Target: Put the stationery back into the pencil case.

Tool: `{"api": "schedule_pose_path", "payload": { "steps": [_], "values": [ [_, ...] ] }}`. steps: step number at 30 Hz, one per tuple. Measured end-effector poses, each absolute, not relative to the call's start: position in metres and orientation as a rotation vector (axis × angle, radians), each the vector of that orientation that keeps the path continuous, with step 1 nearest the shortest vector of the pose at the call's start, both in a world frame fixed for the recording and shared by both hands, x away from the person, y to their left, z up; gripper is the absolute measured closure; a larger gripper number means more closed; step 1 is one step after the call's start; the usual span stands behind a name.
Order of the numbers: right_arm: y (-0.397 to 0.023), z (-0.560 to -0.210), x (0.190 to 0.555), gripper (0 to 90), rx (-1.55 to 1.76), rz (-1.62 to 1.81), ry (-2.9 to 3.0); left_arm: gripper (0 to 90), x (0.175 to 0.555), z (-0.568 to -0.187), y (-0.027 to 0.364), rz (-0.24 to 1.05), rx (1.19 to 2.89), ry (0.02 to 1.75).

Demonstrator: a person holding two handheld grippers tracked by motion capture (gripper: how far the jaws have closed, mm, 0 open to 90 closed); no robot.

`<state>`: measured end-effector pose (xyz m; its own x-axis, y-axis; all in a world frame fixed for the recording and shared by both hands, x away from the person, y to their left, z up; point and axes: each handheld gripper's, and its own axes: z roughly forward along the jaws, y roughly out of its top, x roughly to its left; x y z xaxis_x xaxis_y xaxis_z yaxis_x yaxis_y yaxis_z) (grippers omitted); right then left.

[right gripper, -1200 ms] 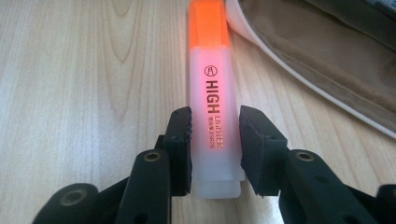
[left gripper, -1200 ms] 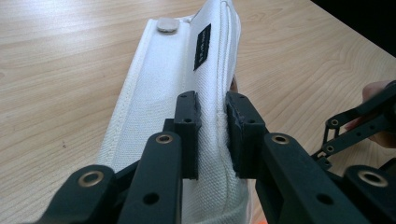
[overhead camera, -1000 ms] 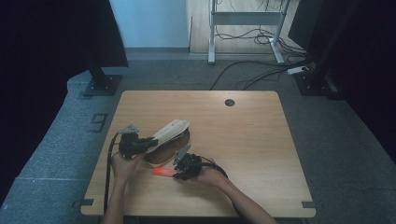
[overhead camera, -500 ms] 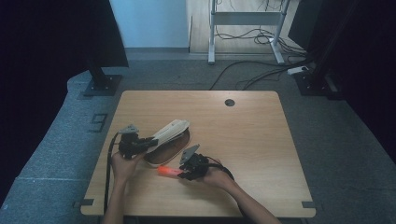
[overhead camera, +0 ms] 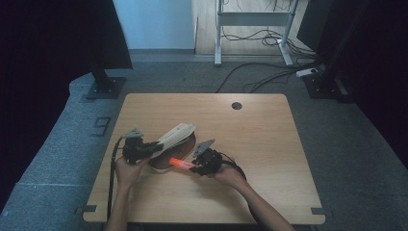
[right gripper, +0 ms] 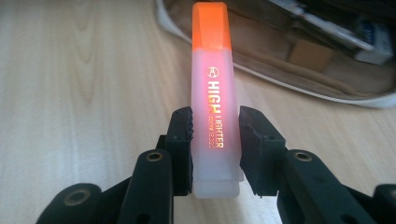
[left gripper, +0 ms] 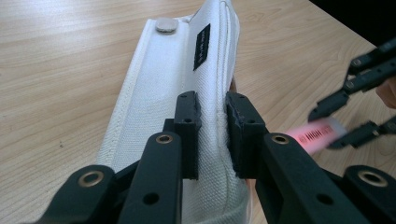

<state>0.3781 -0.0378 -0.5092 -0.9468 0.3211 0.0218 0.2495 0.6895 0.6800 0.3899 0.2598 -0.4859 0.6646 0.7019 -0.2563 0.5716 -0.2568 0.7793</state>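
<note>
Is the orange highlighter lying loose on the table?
No, the right gripper clamps the highlighter between its jaws, above the table.

My high view looks forward and down from above the near edge of the table [overhead camera: 269, 144], far enough back to take in its whole top and the floor beyond. My left gripper view rides close behind its fingers [left gripper: 187, 126], looking along the white pouch [left gripper: 177, 93]. My right gripper view looks along the highlighter [right gripper: 212, 107]; all three share pouch and highlighter.

It looked like a lab or office: a bare wooden table [overhead camera: 269, 144] stood on grey carpet [overhead camera: 356, 144], with cables [overhead camera: 260, 77] and black stands [overhead camera: 103, 82] behind.
</note>
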Motion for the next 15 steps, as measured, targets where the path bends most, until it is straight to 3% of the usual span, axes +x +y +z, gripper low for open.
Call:
{"api": "schedule_pose_path", "payload": {
  "steps": [15],
  "values": [
    [-0.028,-0.503,0.406,65.0,0.578,1.030,2.744,75.7,0.388,-0.483,0.256,0.159,1.950,0.982]
  ]
}}
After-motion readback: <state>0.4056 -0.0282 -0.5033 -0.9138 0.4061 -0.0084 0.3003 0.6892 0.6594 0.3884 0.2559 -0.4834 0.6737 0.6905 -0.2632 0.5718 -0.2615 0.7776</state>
